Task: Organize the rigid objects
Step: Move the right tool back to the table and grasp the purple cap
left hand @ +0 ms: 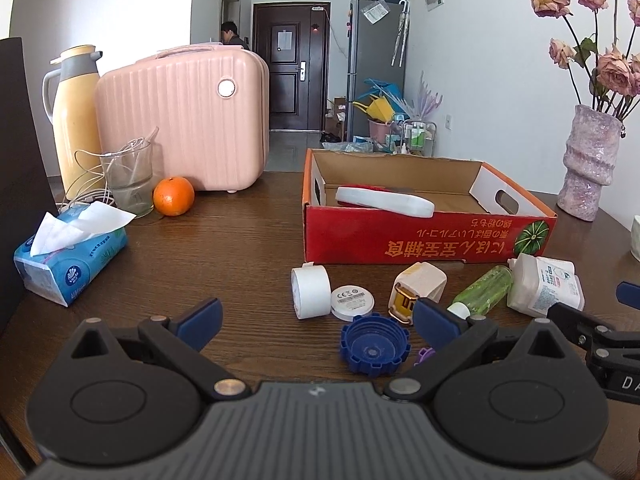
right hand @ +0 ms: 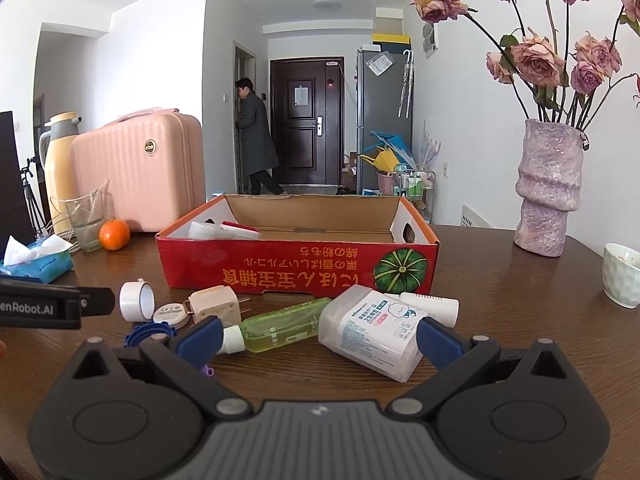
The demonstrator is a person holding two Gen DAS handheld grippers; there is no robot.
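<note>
A red cardboard box (left hand: 420, 236) (right hand: 280, 272) stands open on the brown table, with a white flat object (left hand: 384, 201) and a red-edged item (right hand: 240, 231) inside. In front of it lie a white tape roll (left hand: 310, 291) (right hand: 137, 300), a white disc (left hand: 352, 302) (right hand: 172, 315), a beige plug adapter (left hand: 418, 290) (right hand: 214, 304), a blue cap (left hand: 375, 345) (right hand: 145, 334), a green bottle (left hand: 482, 291) (right hand: 280, 324) and a white labelled bottle (left hand: 544, 286) (right hand: 376, 332). My left gripper (left hand: 318, 320) is open above the cap. My right gripper (right hand: 320, 336) is open around the two bottles.
A pink case (left hand: 184, 120), yellow thermos (left hand: 74, 116), glass (left hand: 128, 178), orange (left hand: 173, 196) and tissue pack (left hand: 68, 256) stand at the left. A purple vase of roses (right hand: 548, 188) and a white cup (right hand: 622, 274) stand at the right. A person (right hand: 256, 136) is in the hallway.
</note>
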